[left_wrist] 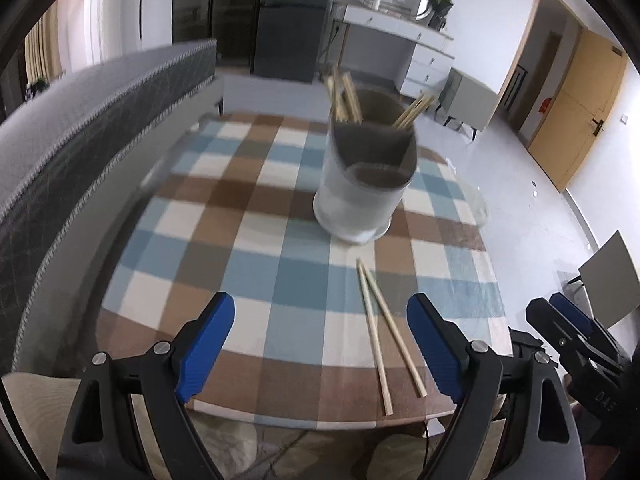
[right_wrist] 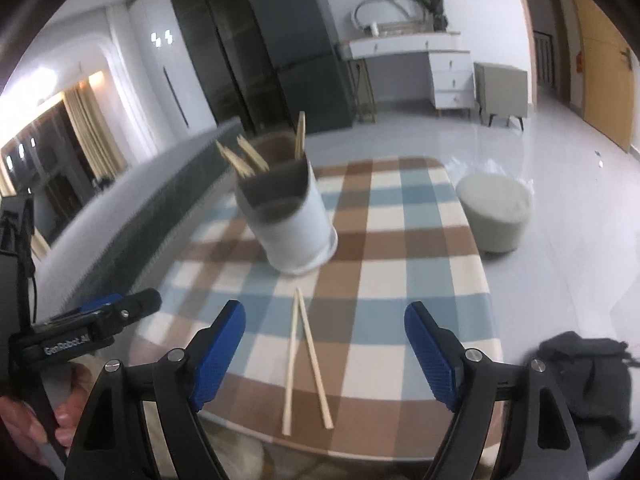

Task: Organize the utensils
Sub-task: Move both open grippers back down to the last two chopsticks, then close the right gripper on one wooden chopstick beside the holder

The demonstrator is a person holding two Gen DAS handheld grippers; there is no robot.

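Nearest the lens, blue-padded black fingers of the left gripper [left_wrist: 320, 344] spread wide, nothing between the pads. Same on the other side: blue-padded black fingers of the right gripper [right_wrist: 324, 354] parted wide and empty, hovering over the near edge. In the left wrist view, right gripper seen low at the right edge; in the right wrist view, left gripper seen at the left, gripped by a hand [right_wrist: 60, 412].

Just ahead of both, a pair of pale wooden chopsticks [right_wrist: 306, 364] lying flat on the counter [right_wrist: 420, 240], which wears a checked cloth of blue, brown and cream. Tips touching at the far end, spreading apart toward the near edge in a narrow V. Seen from the left wrist, lying right of centre, close to the right-hand finger [left_wrist: 434, 350] but not touched by it. No contact with either gripper.

Further in, near the middle of the counter, a white round utensil holder [left_wrist: 360, 196] with brown-grey inner compartments, standing upright, well clear of the loose pair. More wooden chopsticks [left_wrist: 344, 98] poking out of its far compartments, some leaning left, some right; near compartment looking empty, though blurred.

Left of the counter, a long grey quilted sofa back [left_wrist: 100, 120]. Right of it, on the floor, a round grey pouf [right_wrist: 496, 212] and, nearer, a dark bag [right_wrist: 584, 380]. Far off, a dark fridge [right_wrist: 300, 48], a white desk with drawers [right_wrist: 436, 64] and a wooden door [left_wrist: 580, 100].
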